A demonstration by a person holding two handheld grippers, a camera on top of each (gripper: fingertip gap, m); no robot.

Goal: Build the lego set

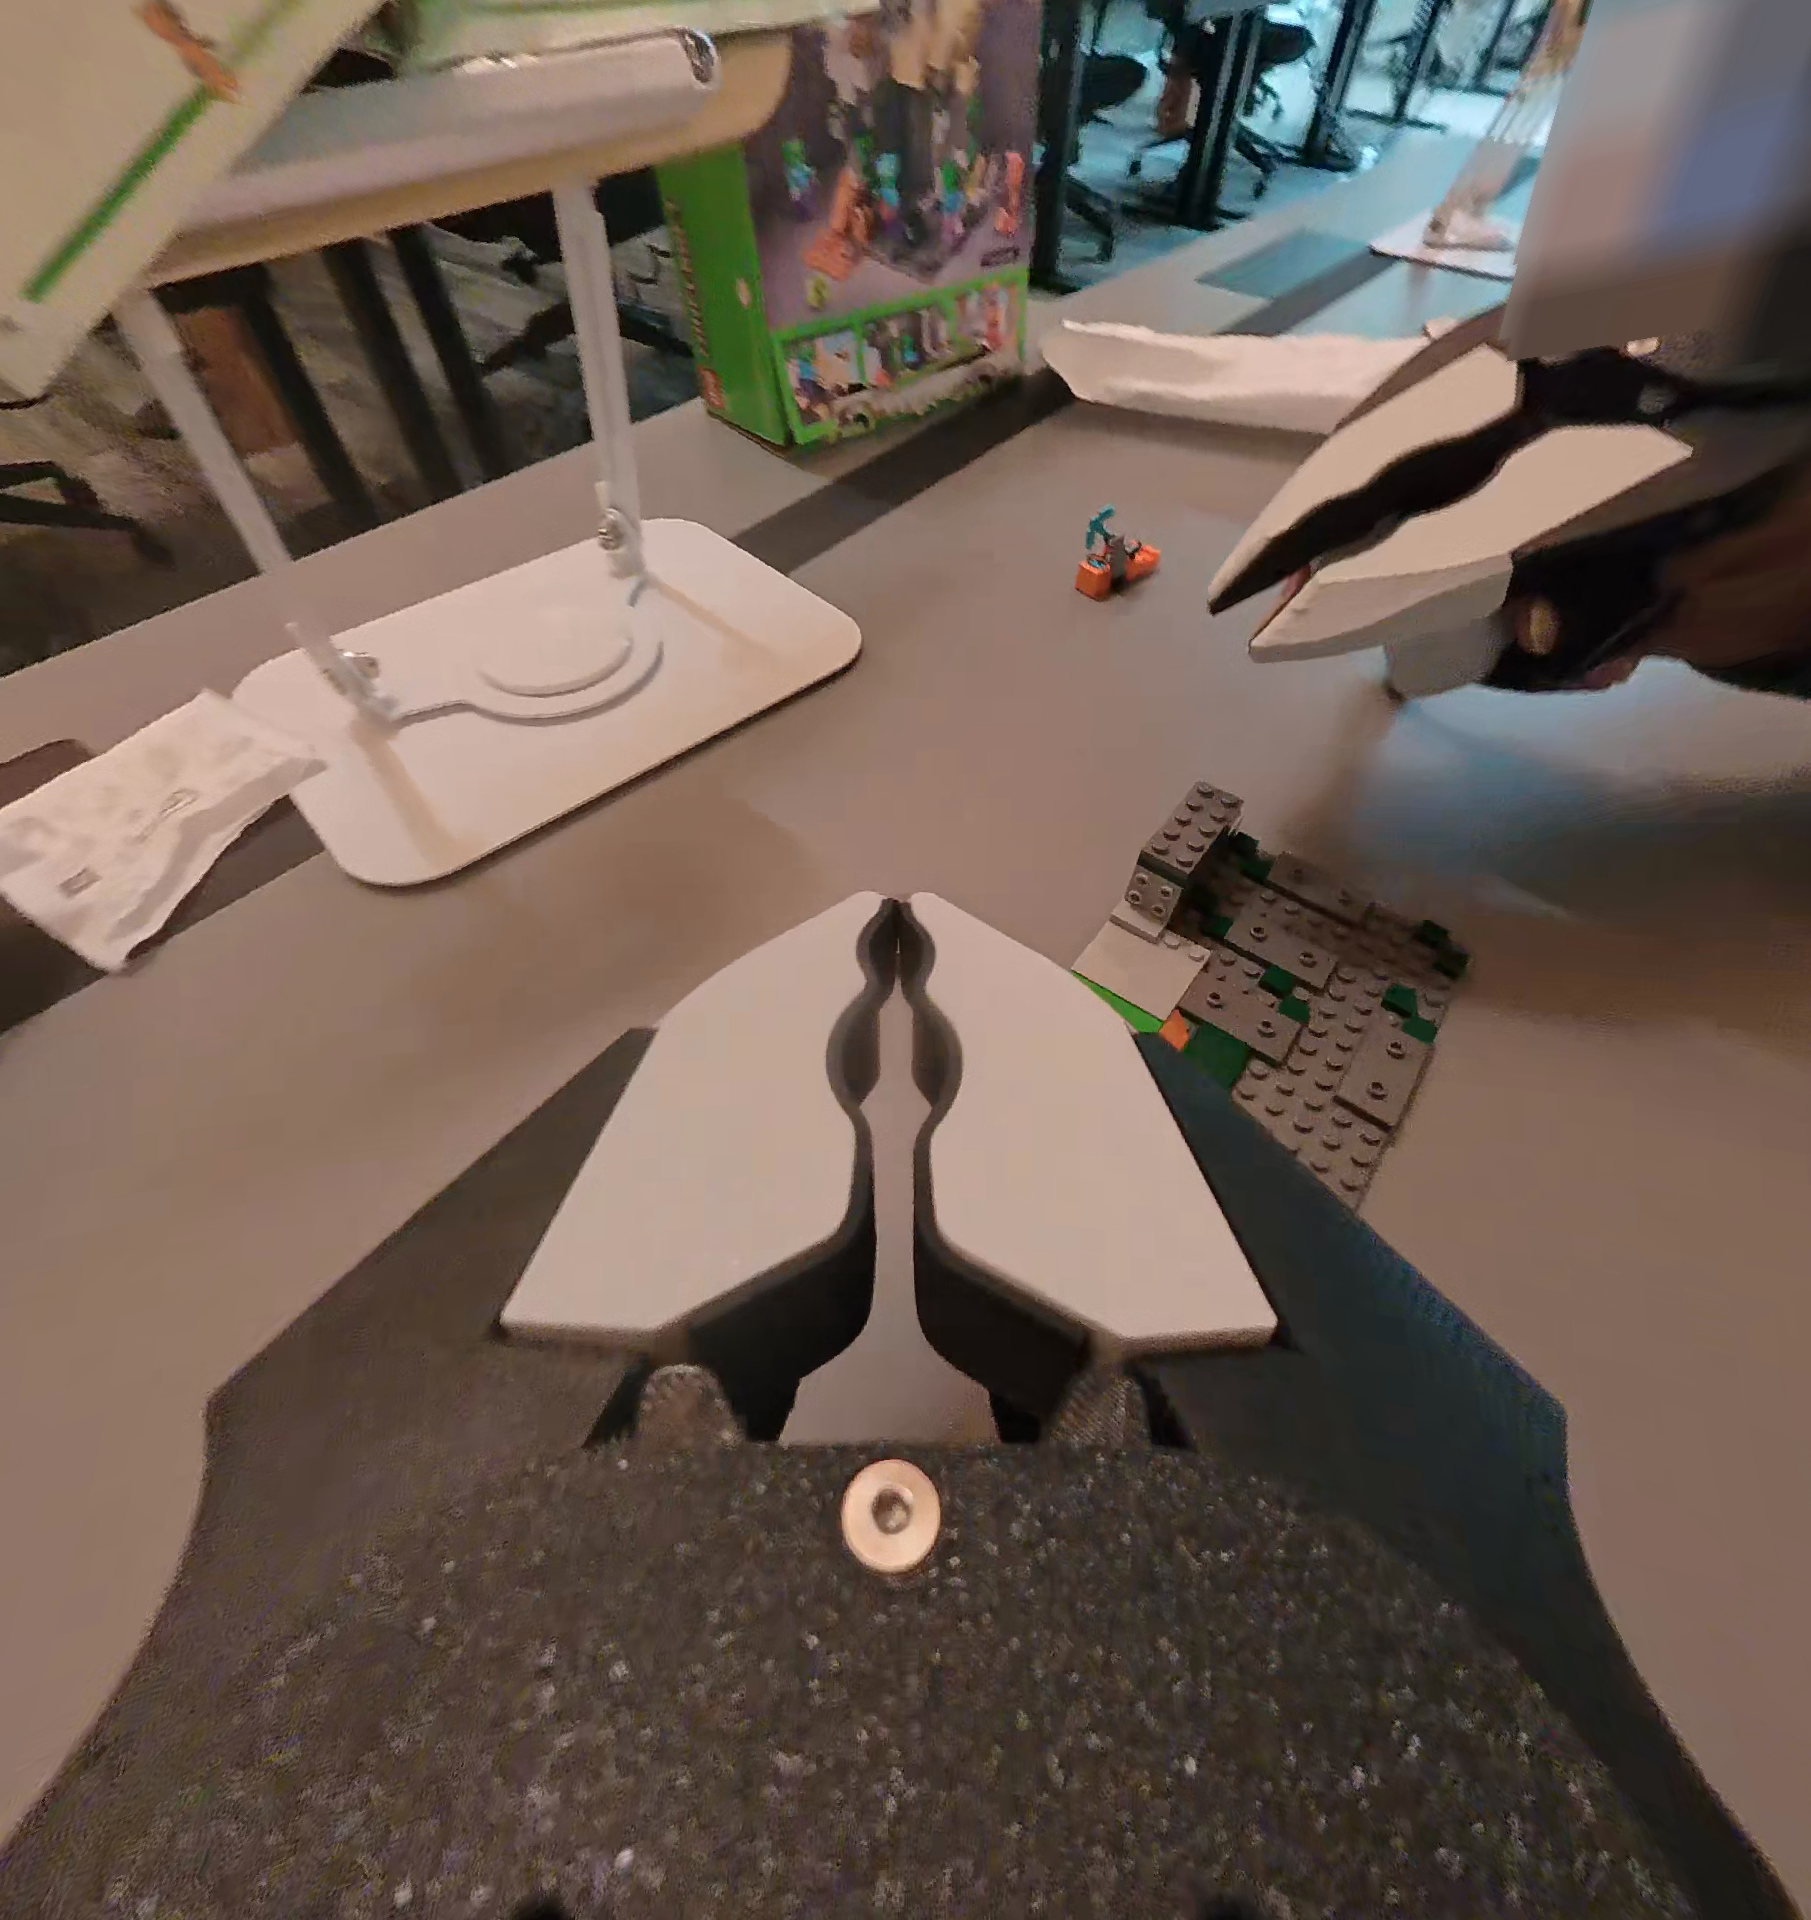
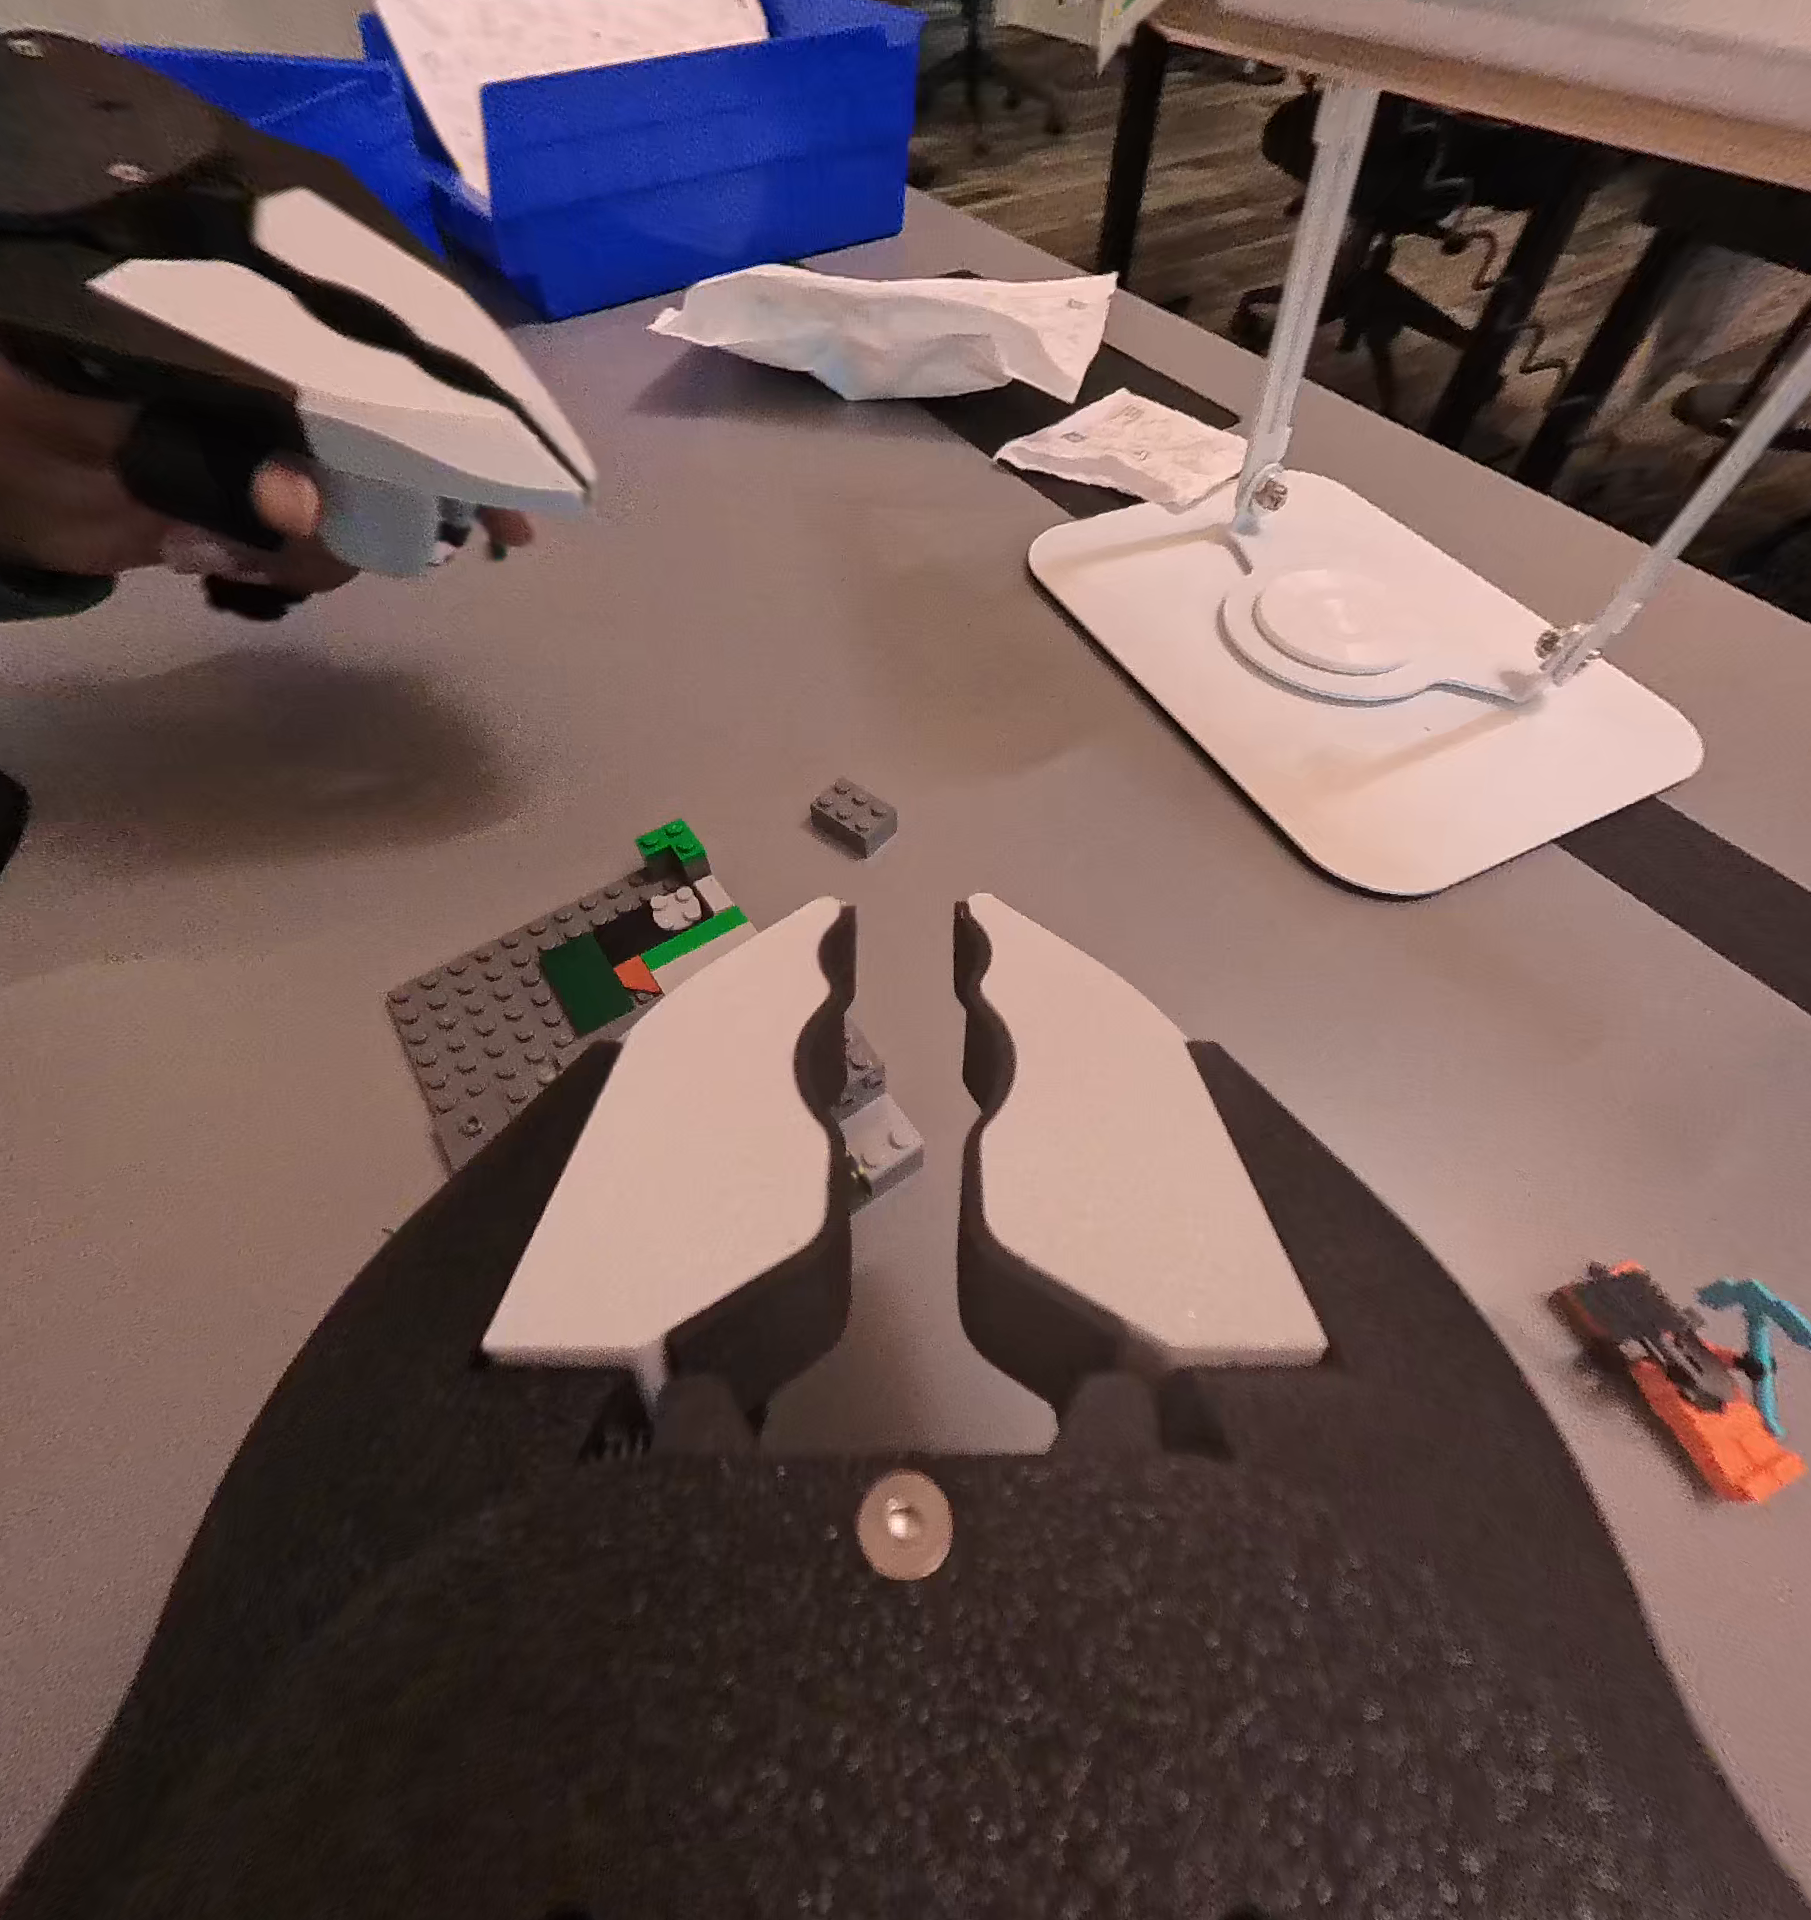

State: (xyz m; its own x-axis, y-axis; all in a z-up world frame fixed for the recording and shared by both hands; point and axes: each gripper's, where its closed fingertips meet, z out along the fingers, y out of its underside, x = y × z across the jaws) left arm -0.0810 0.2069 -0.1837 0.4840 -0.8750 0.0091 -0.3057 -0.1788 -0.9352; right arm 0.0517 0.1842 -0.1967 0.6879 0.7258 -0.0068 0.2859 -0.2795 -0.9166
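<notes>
Both grippers are off-white, leaf-shaped plastic fingers w/ wavy black inner pads, mounted on speckled black bases. The left gripper (image 1: 896, 906) hangs over bare table w/ its tips pressed together and nothing between them. The right gripper (image 2: 903, 909) has a clear gap between its tips, also empty; seen from the left wrist view it floats well above the table, held by a hand (image 1: 1649, 613) in a dark fingerless glove. The task's thing, a flat dark-grey studded lego baseplate build (image 1: 1306, 997) w/ green patches, a small orange piece and a short grey stepped wall at one corner, lies flat on the matte grey table (image 1: 984, 727), just right of the left gripper's fingers; in the right wrist view that gripper's left finger hides part of it. A loose dark-grey 2x3 lego brick (image 2: 853, 816) sits on the table a bit beyond the right gripper's tips, apart from the build. A small orange lego minifigure w/ a teal pickaxe (image 2: 1690, 1371) lies on its side, off to the right. Around: a white metal stand w/ a rounded flat base and thin struts (image 1: 568, 707), crumpled white paper bags (image 2: 890, 332), a flattened one by the stand (image 1: 122, 842), a green printed lego box (image 1: 859, 260) standing at the far edge, blue plastic bins (image 2: 672, 166) w/ paper inside.
</notes>
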